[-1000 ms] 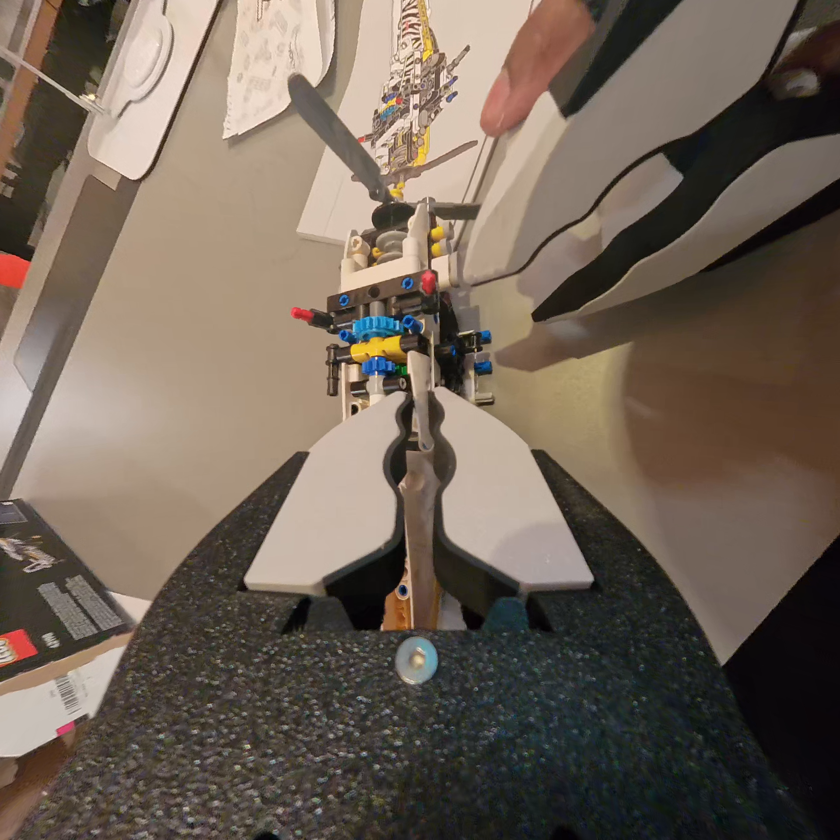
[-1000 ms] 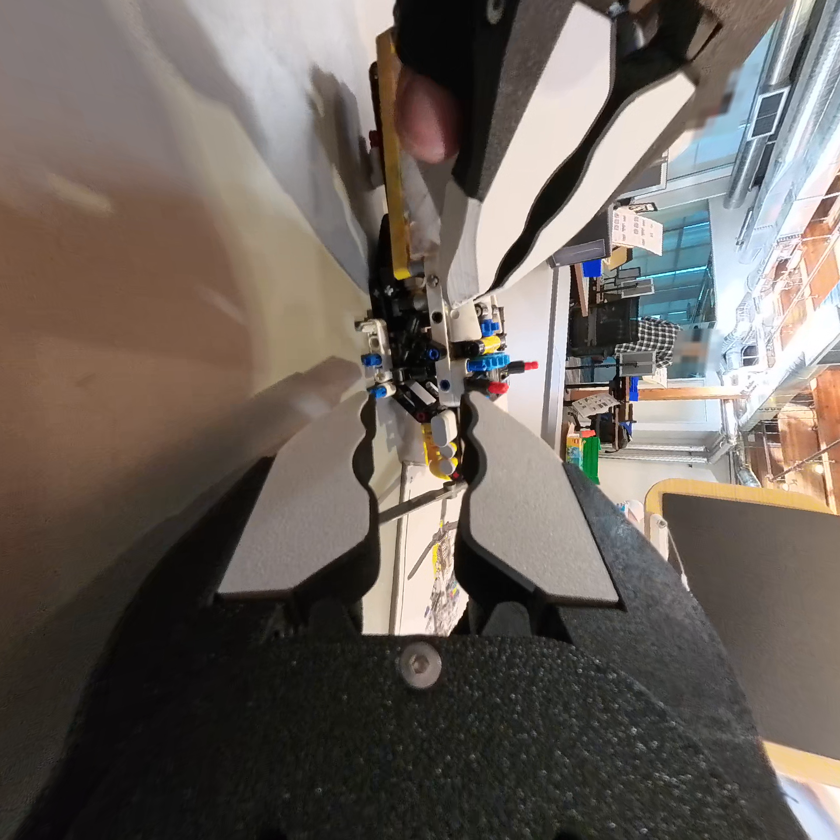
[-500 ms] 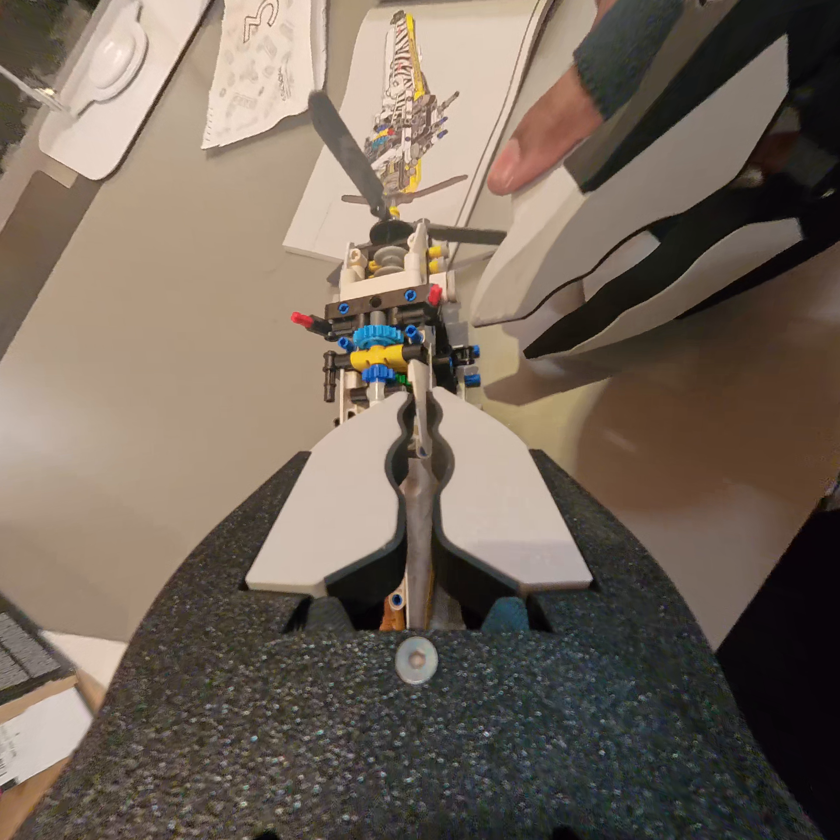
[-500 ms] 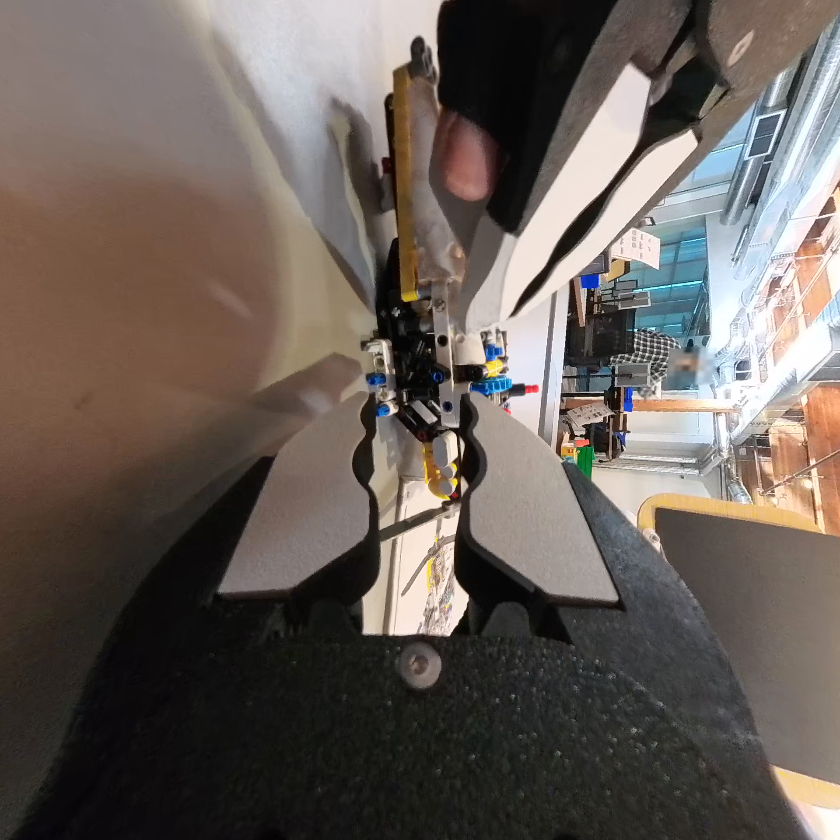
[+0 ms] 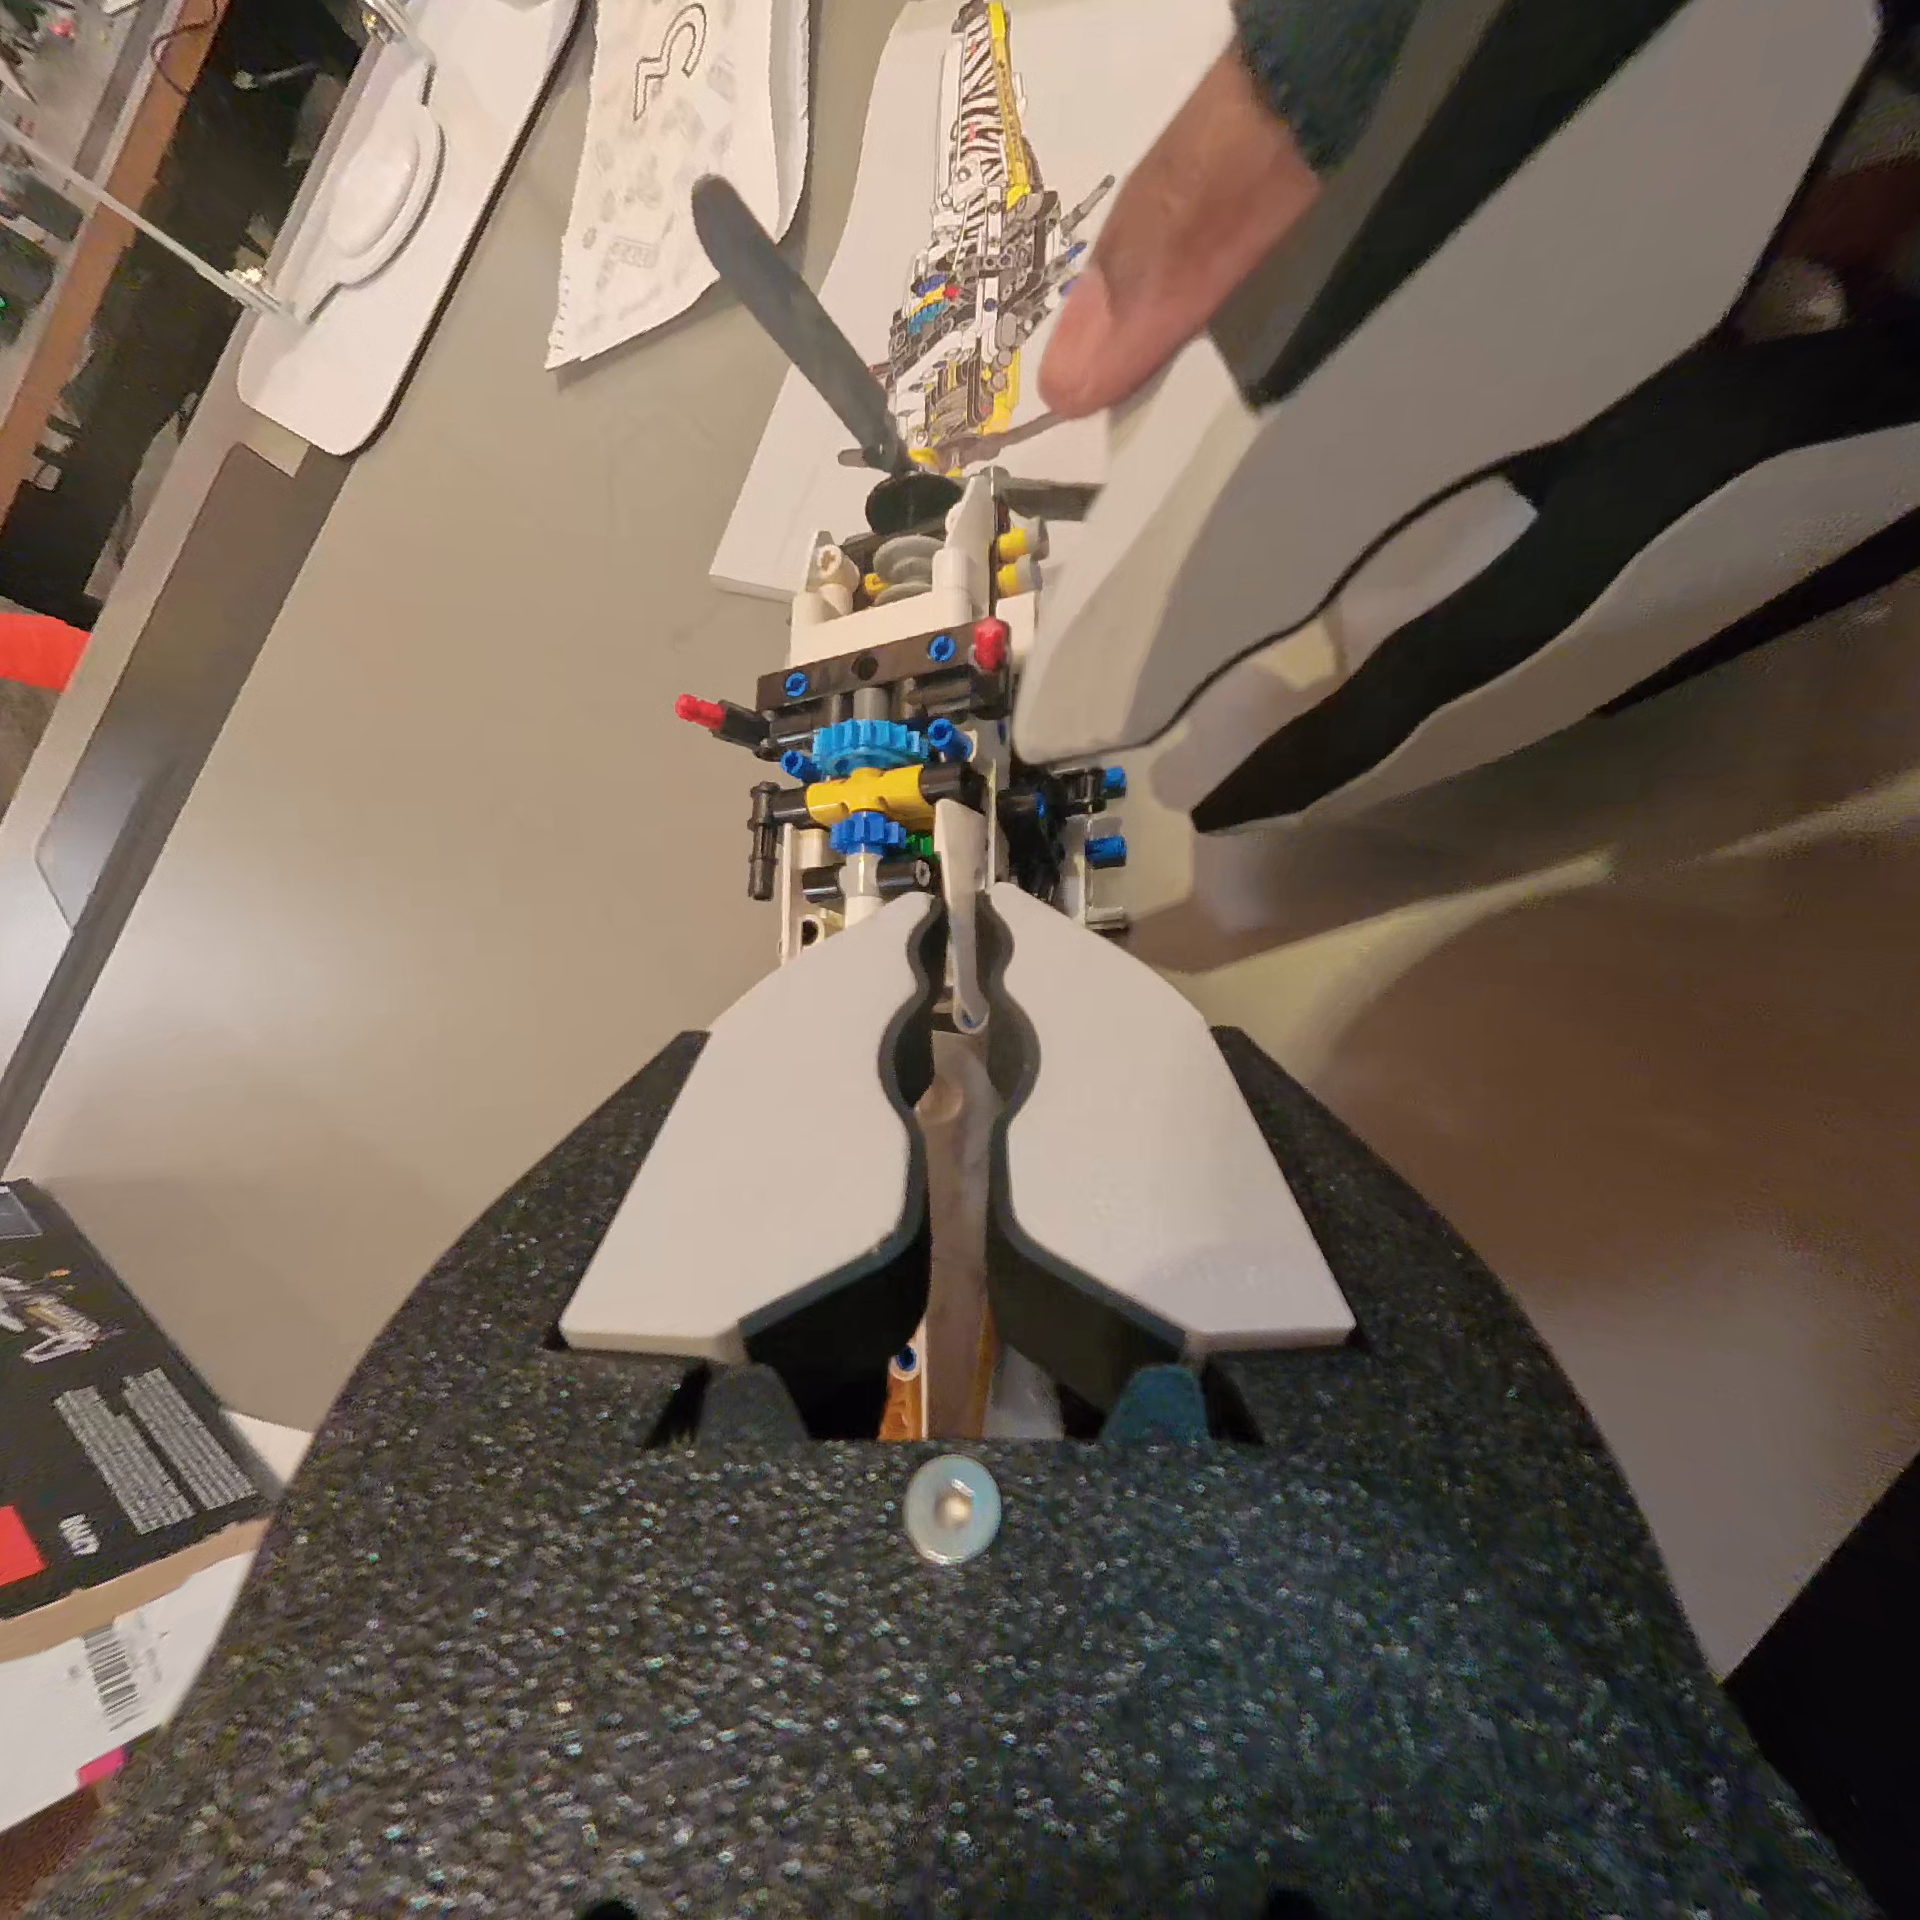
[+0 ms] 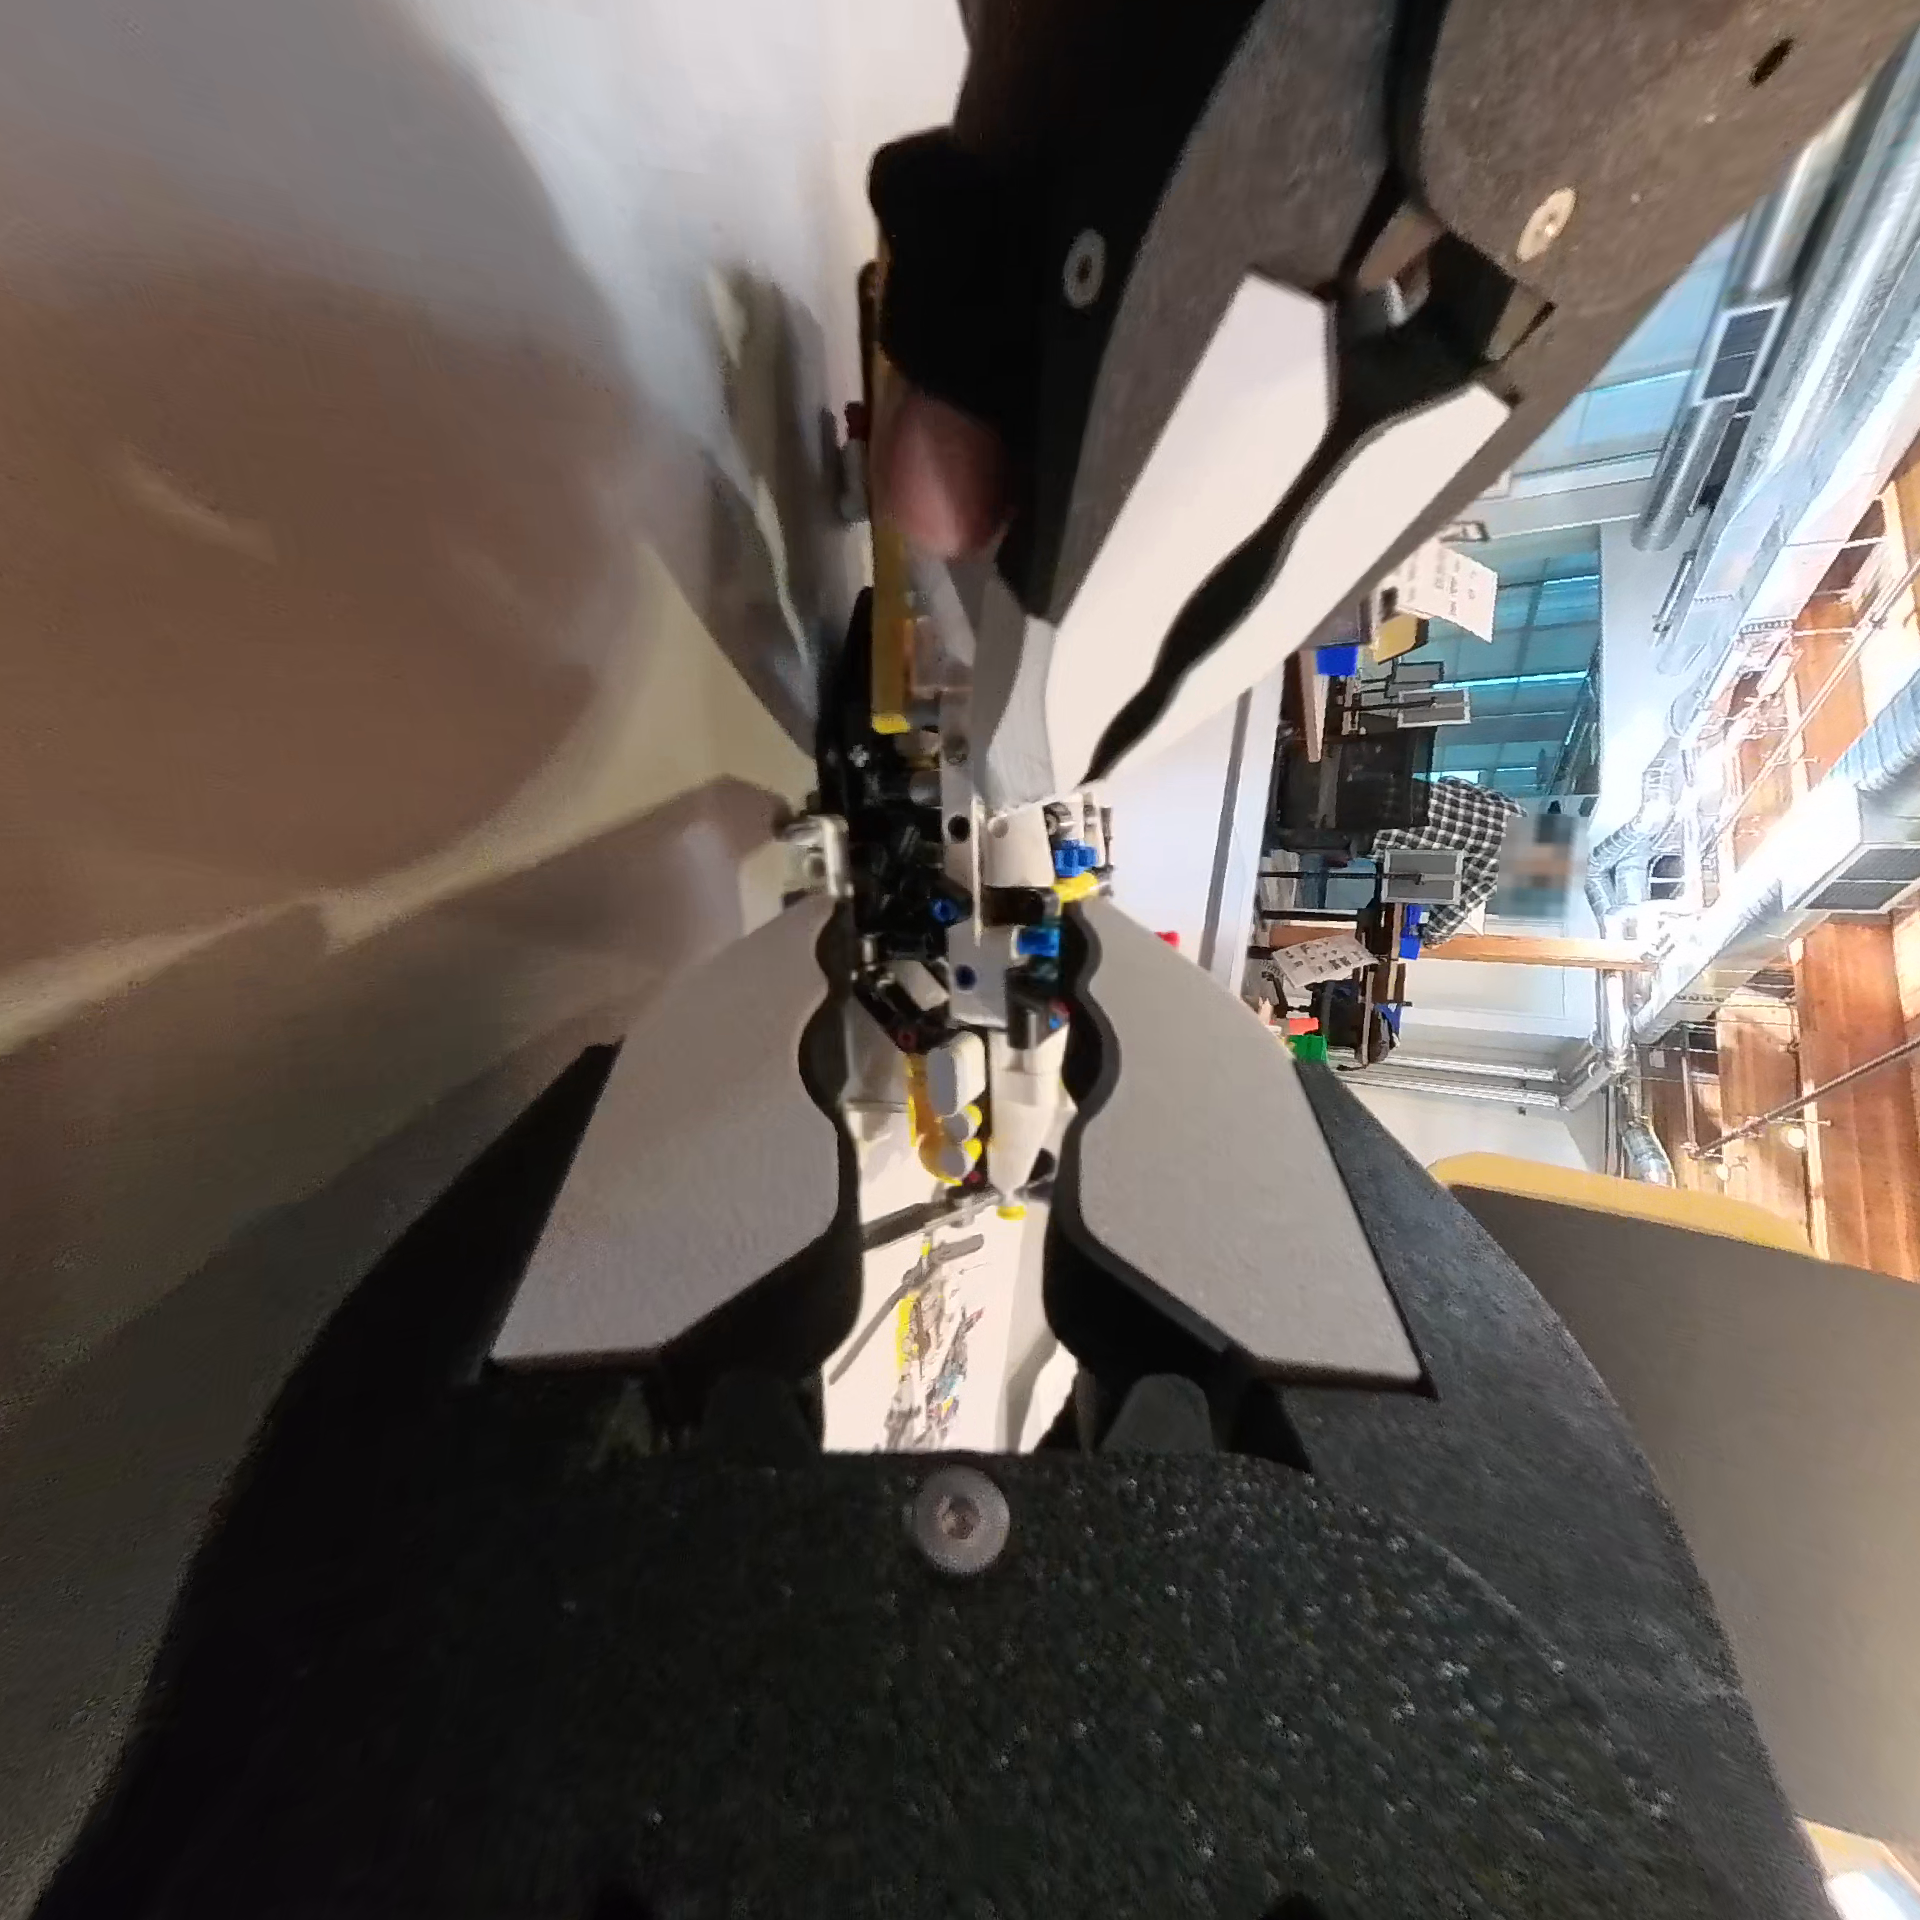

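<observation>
A brick-built helicopter model [image 5: 873,748] with blue gears, a yellow connector and a dark rotor blade [image 5: 779,301] stands off the grey table [image 5: 416,831]. My left gripper [image 5: 961,914] is shut on a thin grey panel [image 5: 958,862] at the model's near end. It also shows in the right wrist view [image 6: 1049,774], coming from above. My right gripper [image 6: 961,925] is open, and the model's body [image 6: 977,935] stands between its fingers. It shows in the left wrist view [image 5: 1122,779] at the model's right side, with a thumb [image 5: 1143,281] on it.
An open instruction booklet [image 5: 935,208] lies behind the model, with a printed sheet [image 5: 675,156] and a white tray [image 5: 384,208] to its left. A black box [image 5: 83,1403] lies at the near left edge. A workshop with shelves shows beyond the table [image 6: 1455,883].
My right gripper has slid forward, so the model lies deeper between its fingers, which stand slightly wider. My left gripper has kept its hold on the grey panel.
</observation>
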Action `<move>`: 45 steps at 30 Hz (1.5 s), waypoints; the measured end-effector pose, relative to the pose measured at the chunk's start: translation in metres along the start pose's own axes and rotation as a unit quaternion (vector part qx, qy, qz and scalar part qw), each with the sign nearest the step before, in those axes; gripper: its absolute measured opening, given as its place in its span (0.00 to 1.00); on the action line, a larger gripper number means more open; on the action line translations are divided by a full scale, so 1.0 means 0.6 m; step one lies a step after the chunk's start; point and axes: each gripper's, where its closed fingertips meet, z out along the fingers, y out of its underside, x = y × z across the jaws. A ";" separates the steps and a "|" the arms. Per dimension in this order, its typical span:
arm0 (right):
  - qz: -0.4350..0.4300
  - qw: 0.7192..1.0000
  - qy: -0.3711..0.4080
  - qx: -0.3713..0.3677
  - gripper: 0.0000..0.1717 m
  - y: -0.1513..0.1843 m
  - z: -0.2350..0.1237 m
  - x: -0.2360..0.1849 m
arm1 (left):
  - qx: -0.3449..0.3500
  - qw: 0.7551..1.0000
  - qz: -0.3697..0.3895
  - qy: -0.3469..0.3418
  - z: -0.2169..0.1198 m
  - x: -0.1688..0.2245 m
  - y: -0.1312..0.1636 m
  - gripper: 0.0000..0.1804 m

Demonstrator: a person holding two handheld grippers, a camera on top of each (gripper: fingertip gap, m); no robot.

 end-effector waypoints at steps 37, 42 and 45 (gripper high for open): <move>0.134 0.987 -0.073 0.055 0.22 -0.002 0.040 0.010 | 0.102 0.984 0.025 0.145 -0.021 0.006 0.006 0.01; 0.130 0.988 -0.065 0.048 0.22 0.000 0.039 0.010 | 0.096 0.986 -0.020 0.138 -0.033 -0.001 0.010 0.01; 0.132 0.988 -0.064 0.050 0.22 0.000 0.039 0.010 | 0.084 0.987 -0.033 0.130 -0.040 -0.003 0.015 0.05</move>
